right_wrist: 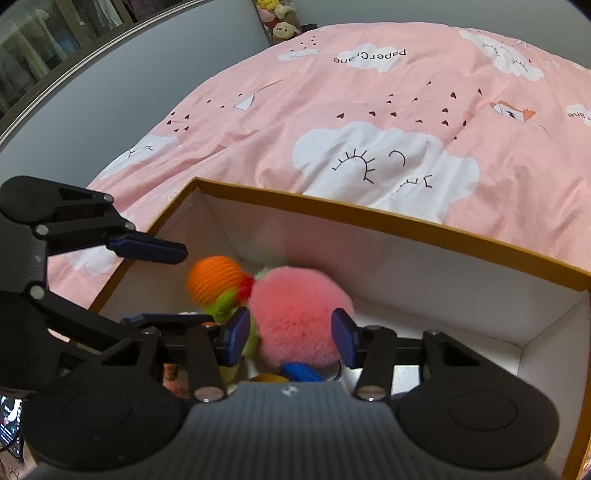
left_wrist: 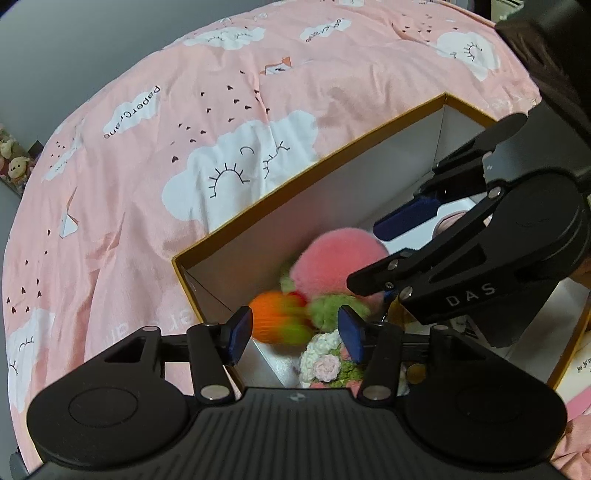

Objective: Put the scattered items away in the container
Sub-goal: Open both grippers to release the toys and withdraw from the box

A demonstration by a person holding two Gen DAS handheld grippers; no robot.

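Observation:
An open box with an orange rim (left_wrist: 314,162) (right_wrist: 369,214) and white walls sits on a pink bedspread. Both grippers hang over it. My left gripper (left_wrist: 295,334) (right_wrist: 195,286) is open, and a blurred orange and green knitted toy (left_wrist: 277,319) (right_wrist: 214,278) lies loose between and below its pads. In the right wrist view a fluffy pink pompom (right_wrist: 299,317) (left_wrist: 332,266) fills the gap of my right gripper (right_wrist: 290,338) (left_wrist: 369,254), its fur against both blue pads. A crocheted flower bunch (left_wrist: 325,365) lies in the box under the left gripper.
The pink cloud-print bedspread (left_wrist: 221,92) (right_wrist: 369,110) spreads beyond the box's far wall. A blue item (right_wrist: 301,371) lies under the pompom. Plush toys (right_wrist: 282,27) (left_wrist: 14,166) stand by the grey wall beyond the bed. A lit phone screen (right_wrist: 9,417) shows at the lower left.

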